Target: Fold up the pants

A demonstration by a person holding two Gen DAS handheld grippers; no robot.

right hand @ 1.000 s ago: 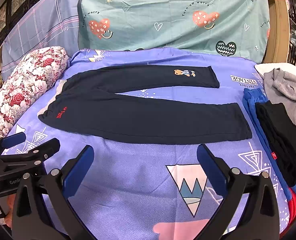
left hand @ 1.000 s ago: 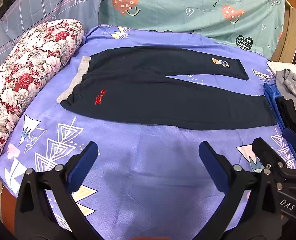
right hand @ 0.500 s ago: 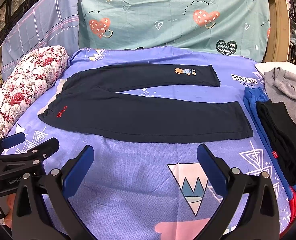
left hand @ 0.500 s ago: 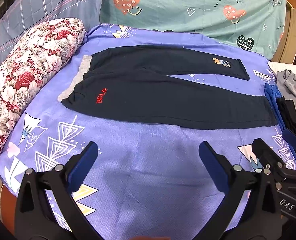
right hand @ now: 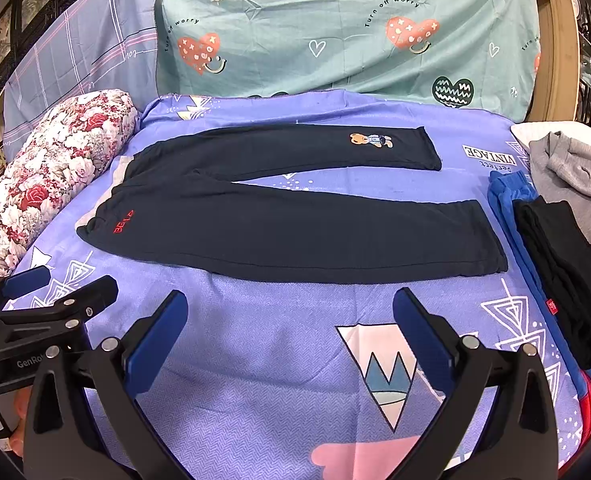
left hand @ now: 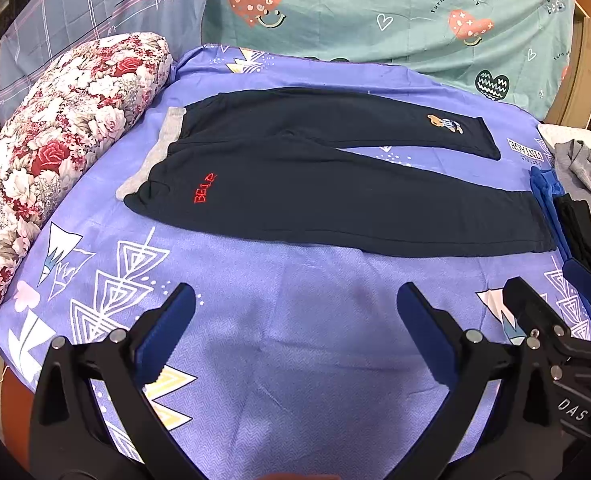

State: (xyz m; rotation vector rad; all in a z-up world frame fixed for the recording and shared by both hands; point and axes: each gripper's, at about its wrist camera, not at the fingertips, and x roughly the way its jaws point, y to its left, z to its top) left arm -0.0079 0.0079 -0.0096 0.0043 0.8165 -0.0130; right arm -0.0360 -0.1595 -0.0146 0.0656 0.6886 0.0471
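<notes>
Dark navy pants [left hand: 319,196] lie flat on the purple bedsheet [left hand: 295,340], waist with grey band to the left, both legs spread to the right. They show red lettering at the hip and a small bear patch on the far leg. They also show in the right wrist view [right hand: 295,236]. My left gripper [left hand: 295,316] is open and empty, held above bare sheet in front of the pants. My right gripper [right hand: 289,312] is open and empty, just in front of the near leg. The left gripper's body shows at the lower left of the right wrist view [right hand: 35,320].
A floral bolster pillow [left hand: 55,140] lies along the left edge. A stack of folded blue and black clothes [right hand: 555,260] and a grey garment [right hand: 575,172] sit at the right. A teal sheet [right hand: 335,28] hangs behind the bed.
Both grippers have drifted very slightly; the pants have not moved and both grippers remain open.
</notes>
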